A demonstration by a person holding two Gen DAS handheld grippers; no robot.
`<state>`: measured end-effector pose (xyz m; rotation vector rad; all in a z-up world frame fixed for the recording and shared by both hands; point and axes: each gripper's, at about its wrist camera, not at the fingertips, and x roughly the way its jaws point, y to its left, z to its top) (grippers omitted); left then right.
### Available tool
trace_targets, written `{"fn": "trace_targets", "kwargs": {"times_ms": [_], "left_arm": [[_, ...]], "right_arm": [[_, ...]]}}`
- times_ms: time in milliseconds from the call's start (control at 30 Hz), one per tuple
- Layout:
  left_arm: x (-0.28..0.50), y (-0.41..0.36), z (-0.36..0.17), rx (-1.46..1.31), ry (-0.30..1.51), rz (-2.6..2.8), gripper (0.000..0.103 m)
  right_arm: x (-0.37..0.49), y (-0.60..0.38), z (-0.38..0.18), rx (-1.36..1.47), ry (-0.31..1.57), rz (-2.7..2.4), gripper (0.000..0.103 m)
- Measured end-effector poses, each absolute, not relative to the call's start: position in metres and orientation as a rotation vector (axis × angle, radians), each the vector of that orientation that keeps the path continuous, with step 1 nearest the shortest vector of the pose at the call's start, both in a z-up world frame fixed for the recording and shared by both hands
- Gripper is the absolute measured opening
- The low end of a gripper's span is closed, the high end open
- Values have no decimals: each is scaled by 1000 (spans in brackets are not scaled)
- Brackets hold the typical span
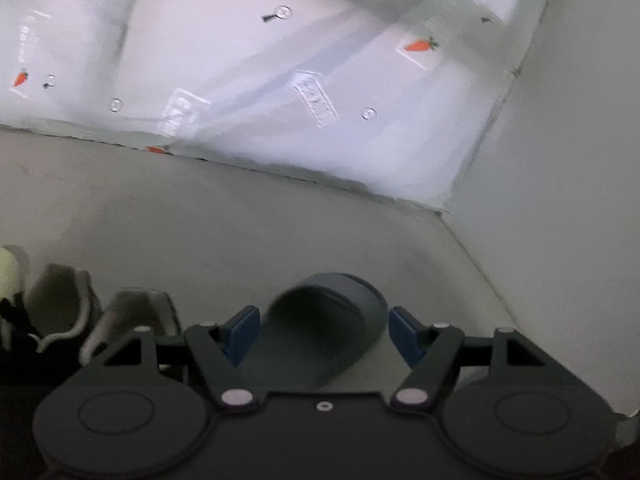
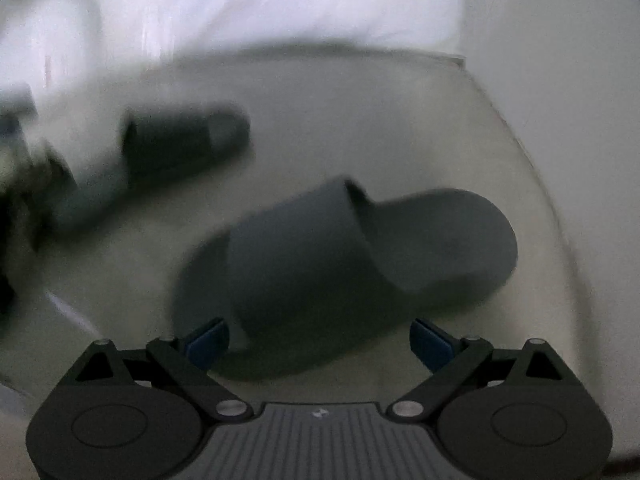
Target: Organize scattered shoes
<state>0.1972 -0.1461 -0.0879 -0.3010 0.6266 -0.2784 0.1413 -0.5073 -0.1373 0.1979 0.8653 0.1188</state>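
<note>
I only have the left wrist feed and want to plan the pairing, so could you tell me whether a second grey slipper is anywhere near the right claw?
Observer: Yes, a grey slipper lies on the floor just ahead of the right claw, between its open fingers but not gripped.
Operator: Thank you. Is my own slipper visible from there?
Observer: A darker slide shows at upper left in the right wrist view, badly blurred; I cannot confirm it is yours.
Operator: Understood. Which way does the near slipper lie?
Observer: It lies slantwise, its rounded open sole end toward the white wall on the right and its strap nearer the claw.
</note>
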Motion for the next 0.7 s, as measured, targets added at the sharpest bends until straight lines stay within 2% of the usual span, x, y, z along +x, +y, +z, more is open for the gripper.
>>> {"fn": "trace_targets", "kwargs": {"times_ms": [133, 233, 400, 500, 600, 700], "left_arm": [[197, -154, -90, -302, 639, -304, 72], [198, -158, -91, -306, 648, -311, 72], [191, -155, -85, -291, 623, -297, 72], [187, -144, -81, -313, 606, -252, 72], [183, -131, -78, -346, 588, -201, 72], [180, -125, -79, -362, 588, -169, 73]], "right_arm": [[141, -552, -146, 492, 786, -87, 98], [159, -562, -162, 520, 807, -147, 101], [182, -565, -168, 533, 824, -78, 101], [195, -572, -165, 597, 845, -75, 94], [213, -586, -167, 722, 870, -110, 94], [228, -573, -171, 663, 950, -120, 94]]}}
